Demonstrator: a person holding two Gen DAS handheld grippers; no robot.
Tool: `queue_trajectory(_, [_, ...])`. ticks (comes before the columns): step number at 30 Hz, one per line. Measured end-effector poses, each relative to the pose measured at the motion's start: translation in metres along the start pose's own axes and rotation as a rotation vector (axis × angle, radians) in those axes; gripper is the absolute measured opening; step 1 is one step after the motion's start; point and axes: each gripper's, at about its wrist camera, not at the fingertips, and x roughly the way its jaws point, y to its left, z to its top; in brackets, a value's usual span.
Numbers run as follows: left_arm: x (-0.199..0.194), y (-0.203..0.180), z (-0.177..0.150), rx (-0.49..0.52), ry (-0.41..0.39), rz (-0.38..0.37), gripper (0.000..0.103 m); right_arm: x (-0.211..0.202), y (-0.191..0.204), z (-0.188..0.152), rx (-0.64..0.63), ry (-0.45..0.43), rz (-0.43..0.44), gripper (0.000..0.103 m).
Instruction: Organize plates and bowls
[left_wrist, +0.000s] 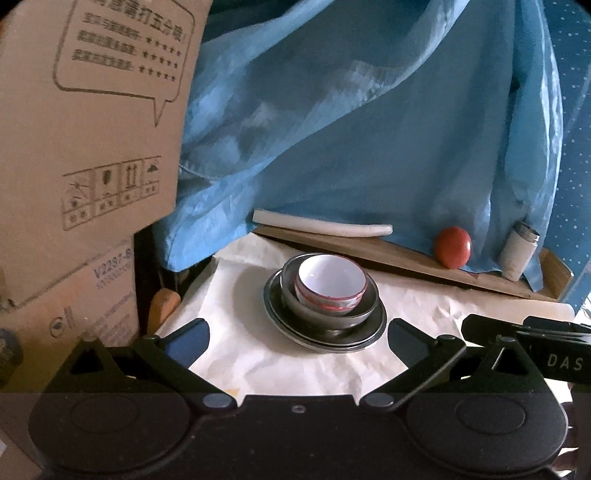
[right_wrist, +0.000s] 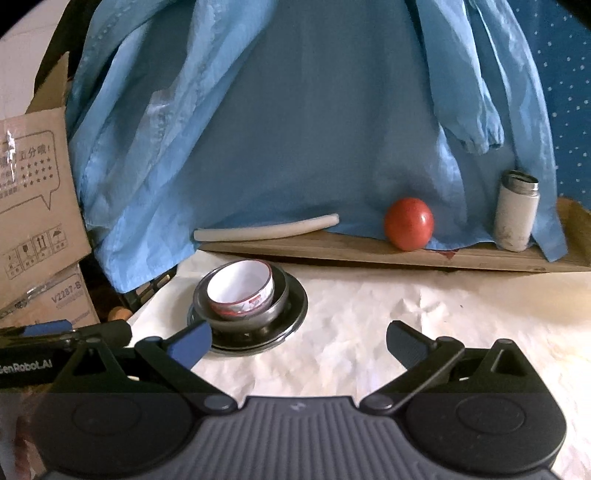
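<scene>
Currently you are holding both grippers back from a finished-looking stack, so the step in hand is probably the closing check or the retreat. Your left gripper (left_wrist: 297, 334) is hovering low over the bench (left_wrist: 424, 332) with its jaws spread wide and gripping nothing; the stack is sitting just ahead of the gap between them. Your right gripper (right_wrist: 299, 341) is likewise standing wide open and empty, with the stack lying ahead and to its left, close to the blue pad of its left finger (right_wrist: 190, 345).

The stack is resting on the pale, wrinkled covering at the left part of the bench. A dark plate (left_wrist: 325, 338) is forming the base, a dark bowl (left_wrist: 332, 312) is sitting on it, and a white bowl (left_wrist: 330, 282) with a red-patterned rim is nesting inside, leaning slightly toward one side. No other plates or bowls are showing in either view, so the sorting is likely near its end.

The next move, if any, is calling for a light nudge to level the white bowl, or a clean withdrawal without brushing the plate's rim. The glazed surfaces are likely slippery under the pads.

Behind the stack, a wooden board (right_wrist: 369, 253) is carrying a white tube (right_wrist: 266, 230), a red ball (right_wrist: 408, 223) and a white flask (right_wrist: 517, 212) against blue cloth (right_wrist: 314, 129).
</scene>
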Motion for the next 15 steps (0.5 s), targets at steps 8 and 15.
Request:
queue_trajectory(8, [-0.014,0.019,-0.004,0.039,-0.005,-0.035,0.102,-0.018,0.018,-0.013,0.013,-0.022,-0.065,0.103])
queue_trajectory(15, [-0.025,0.031,-0.01,0.05,-0.003,-0.049,0.102,-0.029,0.028,-0.028,0.024,-0.016,-0.1,0.103])
